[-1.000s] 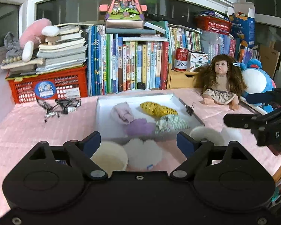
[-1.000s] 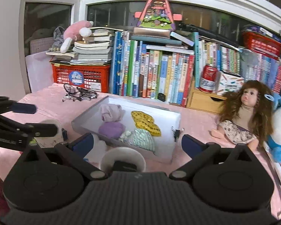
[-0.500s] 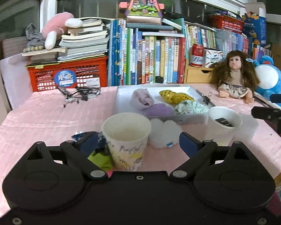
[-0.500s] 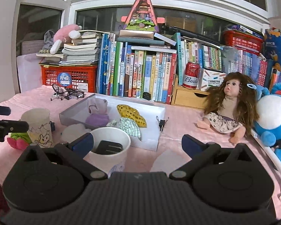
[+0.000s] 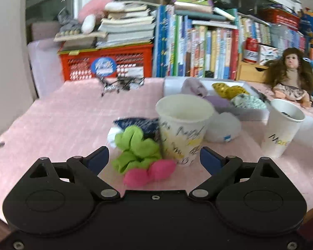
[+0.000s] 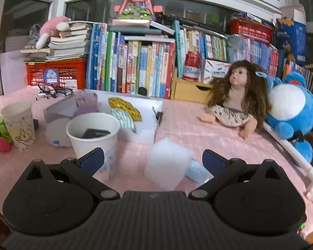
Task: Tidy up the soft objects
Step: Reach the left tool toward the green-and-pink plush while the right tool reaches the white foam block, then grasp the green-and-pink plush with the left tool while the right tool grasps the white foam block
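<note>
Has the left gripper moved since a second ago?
Yes. The left gripper has come down and back from the tray; the green scrunchie now shows between its open jaws.

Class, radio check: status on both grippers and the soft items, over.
Left gripper open over the green and pink scrunchies. Right gripper open, white foam piece ahead. Paper cups crowd both.

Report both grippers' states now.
Left gripper: open, holding nothing.
Right gripper: open, holding nothing.
</note>
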Demonstrator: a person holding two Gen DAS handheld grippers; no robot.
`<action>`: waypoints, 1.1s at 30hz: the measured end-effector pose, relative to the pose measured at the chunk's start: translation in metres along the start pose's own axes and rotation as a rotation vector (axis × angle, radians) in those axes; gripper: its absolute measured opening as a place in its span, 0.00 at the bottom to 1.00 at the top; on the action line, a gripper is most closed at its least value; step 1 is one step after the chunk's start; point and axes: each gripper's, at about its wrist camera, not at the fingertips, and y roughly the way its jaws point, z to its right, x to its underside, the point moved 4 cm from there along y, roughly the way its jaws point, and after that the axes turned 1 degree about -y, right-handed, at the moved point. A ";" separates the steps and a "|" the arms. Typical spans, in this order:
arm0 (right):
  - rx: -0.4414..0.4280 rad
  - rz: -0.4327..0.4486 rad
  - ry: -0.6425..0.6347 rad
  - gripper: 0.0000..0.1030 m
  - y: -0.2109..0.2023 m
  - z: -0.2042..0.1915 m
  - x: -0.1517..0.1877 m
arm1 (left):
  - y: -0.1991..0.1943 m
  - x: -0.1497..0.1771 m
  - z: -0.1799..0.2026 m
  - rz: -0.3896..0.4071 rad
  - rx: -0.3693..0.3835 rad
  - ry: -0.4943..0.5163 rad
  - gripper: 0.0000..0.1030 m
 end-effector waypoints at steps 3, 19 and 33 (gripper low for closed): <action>0.017 -0.018 0.015 1.00 0.004 0.003 0.008 | 0.004 0.008 -0.005 -0.021 -0.006 -0.025 0.90; 0.047 -0.052 0.089 0.98 0.025 0.006 0.024 | 0.022 0.030 -0.002 -0.030 -0.061 -0.108 0.84; 0.056 -0.047 0.099 0.86 0.039 -0.004 0.018 | 0.036 0.025 -0.004 -0.018 -0.081 -0.162 0.66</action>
